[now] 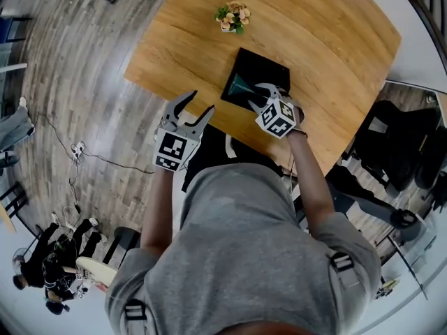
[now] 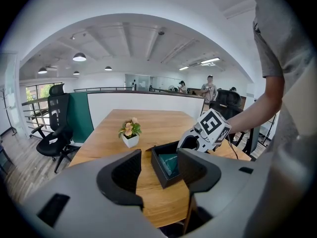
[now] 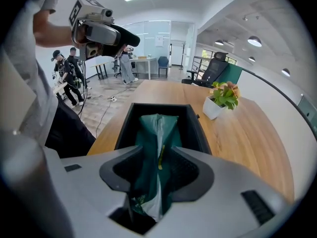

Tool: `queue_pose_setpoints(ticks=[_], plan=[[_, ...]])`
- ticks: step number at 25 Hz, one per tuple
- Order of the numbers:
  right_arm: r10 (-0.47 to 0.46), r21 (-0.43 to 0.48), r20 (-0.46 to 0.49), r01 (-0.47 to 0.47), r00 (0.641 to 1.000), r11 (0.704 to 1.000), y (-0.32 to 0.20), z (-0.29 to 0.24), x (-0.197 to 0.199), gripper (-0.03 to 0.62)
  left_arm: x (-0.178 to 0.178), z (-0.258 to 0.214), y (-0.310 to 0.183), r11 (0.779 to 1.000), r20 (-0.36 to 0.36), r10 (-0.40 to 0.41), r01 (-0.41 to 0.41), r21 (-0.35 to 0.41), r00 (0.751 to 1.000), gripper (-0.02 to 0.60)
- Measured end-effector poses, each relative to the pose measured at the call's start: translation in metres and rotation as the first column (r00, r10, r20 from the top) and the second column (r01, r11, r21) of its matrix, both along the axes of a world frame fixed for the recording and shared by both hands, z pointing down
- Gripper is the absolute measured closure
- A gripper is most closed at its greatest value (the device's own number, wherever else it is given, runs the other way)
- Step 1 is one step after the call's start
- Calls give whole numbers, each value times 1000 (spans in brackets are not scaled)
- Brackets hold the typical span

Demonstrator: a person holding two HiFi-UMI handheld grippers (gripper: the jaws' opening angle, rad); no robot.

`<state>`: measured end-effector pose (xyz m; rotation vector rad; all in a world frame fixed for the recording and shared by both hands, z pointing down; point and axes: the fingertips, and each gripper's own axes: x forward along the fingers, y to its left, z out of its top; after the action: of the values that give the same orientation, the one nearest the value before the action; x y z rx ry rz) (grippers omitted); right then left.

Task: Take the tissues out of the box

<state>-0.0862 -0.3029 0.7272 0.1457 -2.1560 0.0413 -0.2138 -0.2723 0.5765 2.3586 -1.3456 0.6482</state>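
Note:
A black open box lies on the wooden table near its front edge. Inside it is a dark green tissue pack. My right gripper reaches into the box, shut on the pack. In the right gripper view the tissue pack is creased and pinched between the jaws of my right gripper, its far end still inside the box. My left gripper hangs open and empty off the table's front-left edge. The left gripper view shows the box and the right gripper beyond its open jaws.
A small potted plant stands on the table behind the box, also seen as the plant to the right. Black office chairs stand to the right. People and cables are on the floor at the left.

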Motion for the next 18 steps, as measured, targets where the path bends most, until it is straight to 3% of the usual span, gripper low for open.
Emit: queue_pose_setpoints(ticks=[11, 18], plan=[[-16, -7, -13, 16, 1000, 1000, -4, 3, 1, 533, -10, 0, -4, 1000, 3, -6, 6, -4, 1000, 339], [6, -13, 2, -6, 1000, 1000, -4, -1, 2, 574, -16, -3, -4, 1000, 2, -19, 19, 4, 1000, 339]])
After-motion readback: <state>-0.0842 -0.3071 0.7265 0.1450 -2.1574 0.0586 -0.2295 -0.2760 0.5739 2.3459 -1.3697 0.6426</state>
